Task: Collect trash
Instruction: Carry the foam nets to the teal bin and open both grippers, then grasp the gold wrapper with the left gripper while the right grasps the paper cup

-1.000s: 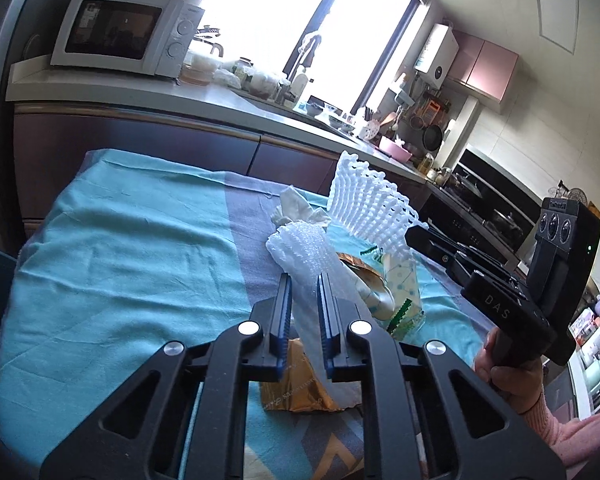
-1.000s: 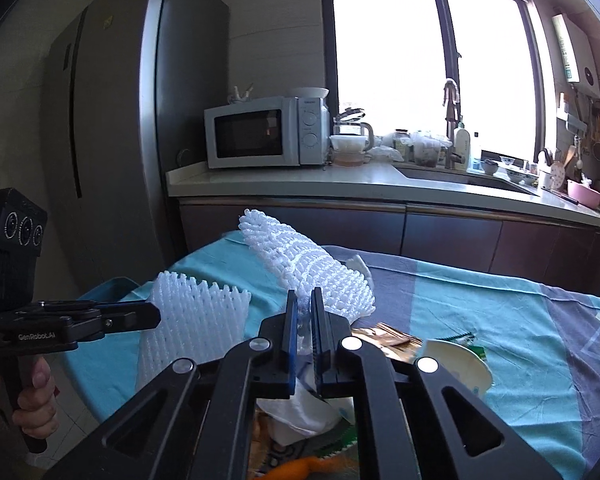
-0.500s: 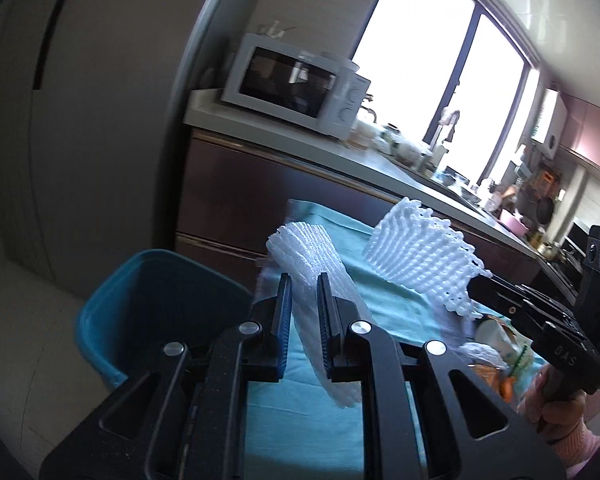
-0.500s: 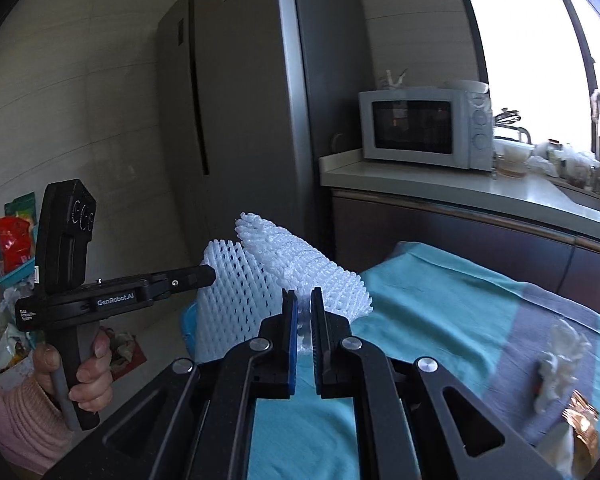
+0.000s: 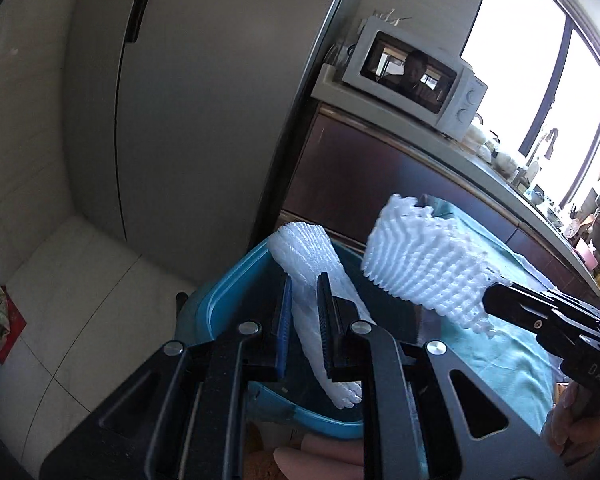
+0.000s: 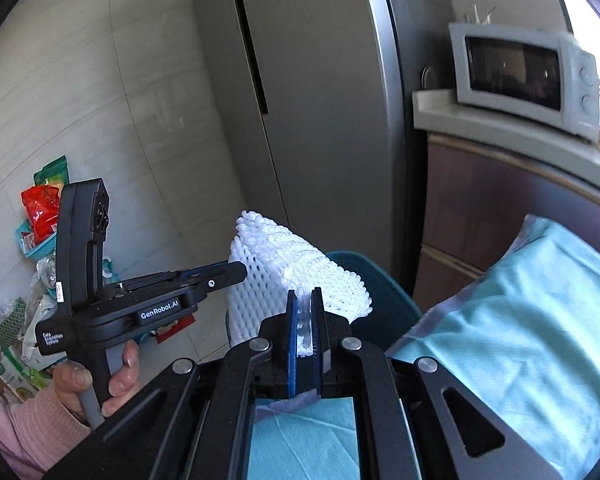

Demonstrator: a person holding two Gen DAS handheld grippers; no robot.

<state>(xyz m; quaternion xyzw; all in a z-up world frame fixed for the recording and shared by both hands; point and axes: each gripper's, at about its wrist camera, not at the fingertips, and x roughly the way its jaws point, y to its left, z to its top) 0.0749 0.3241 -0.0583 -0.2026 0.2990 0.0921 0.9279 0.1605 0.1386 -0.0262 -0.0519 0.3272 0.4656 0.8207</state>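
Observation:
My left gripper (image 5: 303,282) is shut on a white foam net sleeve (image 5: 308,256) and holds it over the open blue trash bin (image 5: 220,300). My right gripper (image 6: 305,298) is shut on a second white foam net sleeve (image 6: 300,264). This sleeve shows in the left wrist view (image 5: 424,264) at the bin's right side, above the table edge. In the right wrist view the left gripper (image 6: 236,270) holds its sleeve (image 6: 252,304) in front of the bin (image 6: 384,292).
A table with a teal cloth (image 6: 520,320) stands right of the bin. A grey fridge (image 5: 188,100) stands behind the bin. A microwave (image 5: 416,80) sits on the counter. Packets and wrappers (image 6: 24,288) lie on the floor at the left.
Both grippers swung left from the table toward the bin, each still holding its foam sleeve. The left sleeve now hangs over the bin's opening.

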